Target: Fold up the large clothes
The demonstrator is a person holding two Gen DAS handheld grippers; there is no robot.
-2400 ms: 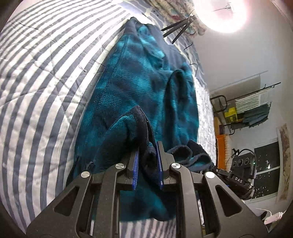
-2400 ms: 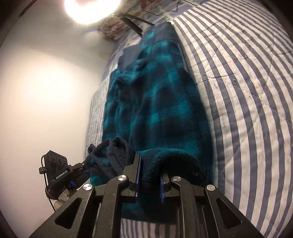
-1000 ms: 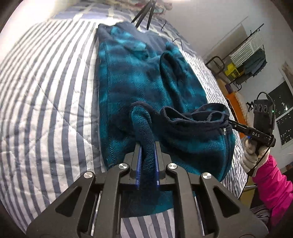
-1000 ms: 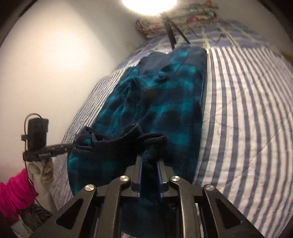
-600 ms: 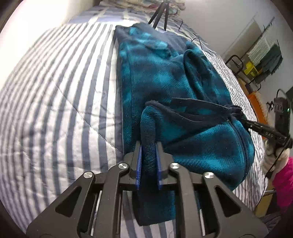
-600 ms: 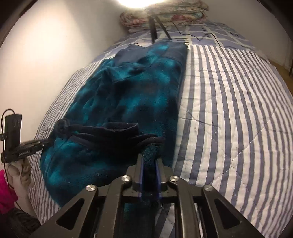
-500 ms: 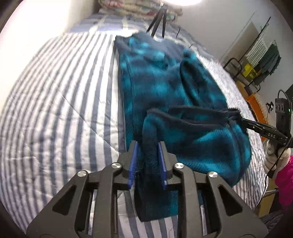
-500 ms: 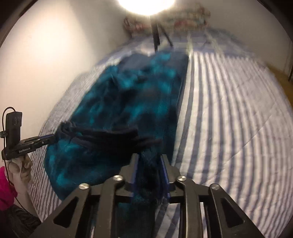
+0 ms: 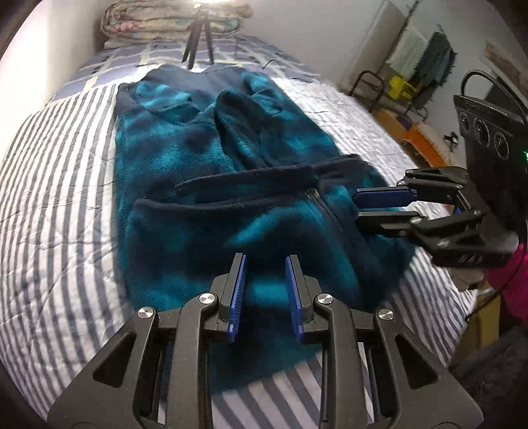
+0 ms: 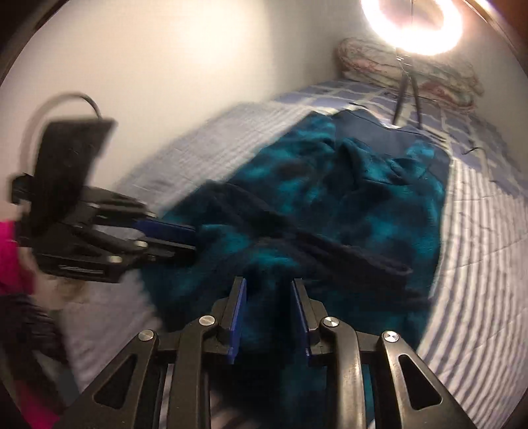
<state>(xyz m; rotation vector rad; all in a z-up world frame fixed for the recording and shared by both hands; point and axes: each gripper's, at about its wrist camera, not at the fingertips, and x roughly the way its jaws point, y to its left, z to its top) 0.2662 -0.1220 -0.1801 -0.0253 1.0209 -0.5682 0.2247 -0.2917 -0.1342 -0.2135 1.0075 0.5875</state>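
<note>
A teal and navy plaid fleece jacket point(image 9: 204, 155) lies on the striped bed point(image 9: 59, 184), its lower part folded up so the dark hem band point(image 9: 264, 175) crosses the middle. My left gripper point(image 9: 265, 264) hovers open over the near fold, nothing between its pads. My right gripper point(image 9: 358, 206) sits at the jacket's right edge. In the blurred right wrist view the jacket point(image 10: 363, 204) fills the middle. There my right gripper point(image 10: 267, 287) has its jaws closing with a clear gap and no cloth pinched. The left gripper point(image 10: 194, 237) shows at the jacket's left edge.
A small tripod point(image 9: 198, 43) stands at the head of the bed before folded quilts point(image 9: 171, 16), under a bright ring light point(image 10: 412, 26). A clothes rack point(image 9: 425, 52) and an orange stool point(image 9: 419, 138) stand beyond the right side. A pink sleeve point(image 9: 508, 280) is at the right edge.
Both grippers were shut on the jacket's hem; they have let go, opened and drawn back. The folded part now rests flat on the jacket.
</note>
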